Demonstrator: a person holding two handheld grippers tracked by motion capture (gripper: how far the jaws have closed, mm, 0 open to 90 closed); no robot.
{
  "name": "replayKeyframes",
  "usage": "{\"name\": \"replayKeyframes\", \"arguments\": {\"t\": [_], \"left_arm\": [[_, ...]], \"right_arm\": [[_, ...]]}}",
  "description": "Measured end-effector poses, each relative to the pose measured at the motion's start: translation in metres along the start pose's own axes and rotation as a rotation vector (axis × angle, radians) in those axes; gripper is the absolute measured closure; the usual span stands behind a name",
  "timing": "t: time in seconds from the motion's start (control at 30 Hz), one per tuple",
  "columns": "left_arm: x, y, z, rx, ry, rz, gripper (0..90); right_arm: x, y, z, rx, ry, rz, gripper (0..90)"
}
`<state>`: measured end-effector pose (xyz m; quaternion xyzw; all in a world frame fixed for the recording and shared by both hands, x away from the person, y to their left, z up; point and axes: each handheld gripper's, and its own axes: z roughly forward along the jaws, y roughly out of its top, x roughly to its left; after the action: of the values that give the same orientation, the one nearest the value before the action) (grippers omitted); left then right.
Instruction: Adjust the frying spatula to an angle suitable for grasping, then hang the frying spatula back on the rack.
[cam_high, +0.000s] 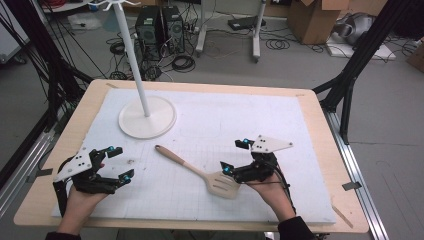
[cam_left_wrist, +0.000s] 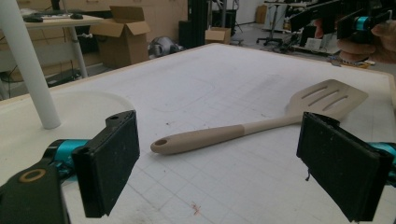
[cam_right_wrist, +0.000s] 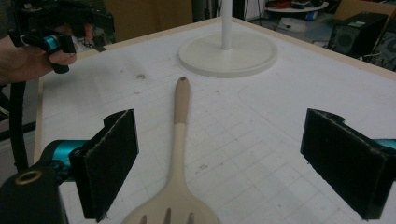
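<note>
A beige slotted spatula (cam_high: 200, 172) lies flat on the white mat, handle toward the back left, blade toward the front right. My right gripper (cam_high: 236, 156) stands open just right of the blade, nothing between its jaws; in the right gripper view the spatula (cam_right_wrist: 179, 140) runs away from me between the wide-apart jaws. My left gripper (cam_high: 121, 163) rests open at the front left of the table, well clear of the handle. In the left gripper view the spatula (cam_left_wrist: 261, 125) lies crosswise beyond the jaws.
A white stand with a round base (cam_high: 147, 117) and tall pole (cam_high: 131, 50) sits at the back left of the mat (cam_high: 240, 115). The wooden table edge (cam_high: 325, 130) frames the mat. Computers, cables and boxes lie on the floor behind.
</note>
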<state>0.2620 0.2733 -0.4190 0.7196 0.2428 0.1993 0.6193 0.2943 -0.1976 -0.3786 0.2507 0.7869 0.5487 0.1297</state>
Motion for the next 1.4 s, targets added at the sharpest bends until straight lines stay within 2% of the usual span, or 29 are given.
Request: {"name": "replayKeyframes", "arguments": {"t": [0.4,0.57,0.77,0.93,1.0,1.03,1.17,1.2,1.37,1.4], "left_arm": [[0.0,-0.001,0.0,0.002,-0.007,0.0,13.8],[0.0,-0.001,-0.002,0.0,-0.008,-0.002,14.1],[-0.001,-0.003,-0.002,0.005,-0.013,0.0,14.4],[0.0,-0.004,0.0,0.007,-0.023,-0.001,14.4],[-0.001,-0.005,0.0,0.008,-0.025,0.0,14.4],[-0.001,-0.004,0.0,0.01,-0.024,0.001,14.5],[-0.001,-0.004,0.0,0.007,-0.024,0.001,14.5],[-0.001,-0.004,0.0,0.005,-0.022,0.0,14.5],[-0.001,-0.004,0.0,0.01,-0.023,0.002,14.6],[-0.001,-0.003,0.0,0.01,-0.025,0.003,14.6]], "right_arm": [[0.015,0.011,0.036,0.047,0.055,-0.032,10.1],[0.018,0.013,0.044,0.052,0.067,-0.027,10.1],[0.021,0.012,0.061,0.092,0.075,-0.027,10.1],[0.026,0.012,0.079,0.143,0.078,-0.016,10.6],[0.026,0.012,0.081,0.148,0.079,-0.02,11.7],[0.027,0.012,0.086,0.17,0.077,-0.02,13.8],[0.029,0.01,0.093,0.199,0.071,-0.025,13.8],[0.03,0.01,0.098,0.228,0.062,-0.026,14.2],[0.03,0.009,0.104,0.277,0.059,-0.015,14.9],[0.029,0.008,0.107,0.316,0.041,-0.013,16.5]]}}
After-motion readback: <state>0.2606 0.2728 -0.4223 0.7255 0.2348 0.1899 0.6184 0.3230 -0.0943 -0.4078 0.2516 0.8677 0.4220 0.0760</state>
